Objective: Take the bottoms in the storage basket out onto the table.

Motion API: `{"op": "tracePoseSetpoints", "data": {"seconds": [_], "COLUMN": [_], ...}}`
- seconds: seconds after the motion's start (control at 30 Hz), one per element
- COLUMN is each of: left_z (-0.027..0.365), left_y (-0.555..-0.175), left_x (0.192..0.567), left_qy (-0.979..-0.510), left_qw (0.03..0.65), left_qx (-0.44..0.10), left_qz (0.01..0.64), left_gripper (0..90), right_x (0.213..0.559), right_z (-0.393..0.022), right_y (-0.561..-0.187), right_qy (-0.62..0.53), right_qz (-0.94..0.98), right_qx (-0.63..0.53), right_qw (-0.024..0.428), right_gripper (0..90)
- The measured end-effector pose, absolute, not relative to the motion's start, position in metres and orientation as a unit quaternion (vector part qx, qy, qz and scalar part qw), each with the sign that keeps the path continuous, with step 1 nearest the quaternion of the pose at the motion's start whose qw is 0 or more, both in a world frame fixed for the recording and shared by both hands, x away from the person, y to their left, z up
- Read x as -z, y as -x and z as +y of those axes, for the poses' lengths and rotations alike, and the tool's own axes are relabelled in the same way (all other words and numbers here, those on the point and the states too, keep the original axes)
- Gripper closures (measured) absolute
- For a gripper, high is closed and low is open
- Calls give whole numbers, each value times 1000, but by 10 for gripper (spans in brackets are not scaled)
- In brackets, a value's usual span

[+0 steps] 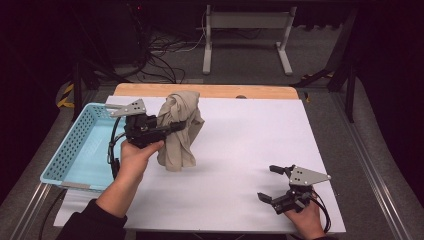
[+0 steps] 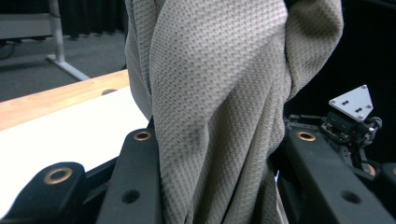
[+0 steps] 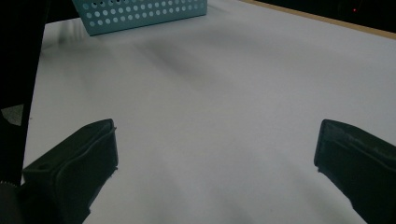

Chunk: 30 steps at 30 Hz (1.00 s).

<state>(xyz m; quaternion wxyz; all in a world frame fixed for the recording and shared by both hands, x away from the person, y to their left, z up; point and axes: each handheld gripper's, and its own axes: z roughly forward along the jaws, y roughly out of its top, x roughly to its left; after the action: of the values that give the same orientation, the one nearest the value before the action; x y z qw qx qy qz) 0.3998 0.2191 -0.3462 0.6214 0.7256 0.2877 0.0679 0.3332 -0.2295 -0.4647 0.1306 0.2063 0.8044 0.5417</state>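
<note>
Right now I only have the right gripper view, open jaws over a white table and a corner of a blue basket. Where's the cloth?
Observer: The beige cloth is pinched in the left gripper, lifted so it hangs above the white table.
Operator: Is it over the basket?
Observer: No. In the high view it hangs just to the right of the light blue perforated basket, over the table surface.
Operator: Anything in the basket?
Observer: The high view shows nothing inside it.
Operator: And where am I relative to all that?
Observer: The right gripper sits near the front right of the table, well apart from the cloth, jaws open and holding nothing.
</note>
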Motion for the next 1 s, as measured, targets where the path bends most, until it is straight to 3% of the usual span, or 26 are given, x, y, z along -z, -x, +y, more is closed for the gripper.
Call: {"op": "tracePoseSetpoints", "data": {"seconds": [1.0], "left_z": [167], "left_y": [-400], "left_x": [390], "left_qy": [-742], "left_qw": [613], "left_qx": [-14], "left_qz": [273], "left_gripper": [631], "right_x": [465], "right_z": [-230], "right_y": [-333], "right_qy": [-205], "right_qz": [805], "right_qx": [-542], "right_qw": [130], "right_gripper": [2]}}
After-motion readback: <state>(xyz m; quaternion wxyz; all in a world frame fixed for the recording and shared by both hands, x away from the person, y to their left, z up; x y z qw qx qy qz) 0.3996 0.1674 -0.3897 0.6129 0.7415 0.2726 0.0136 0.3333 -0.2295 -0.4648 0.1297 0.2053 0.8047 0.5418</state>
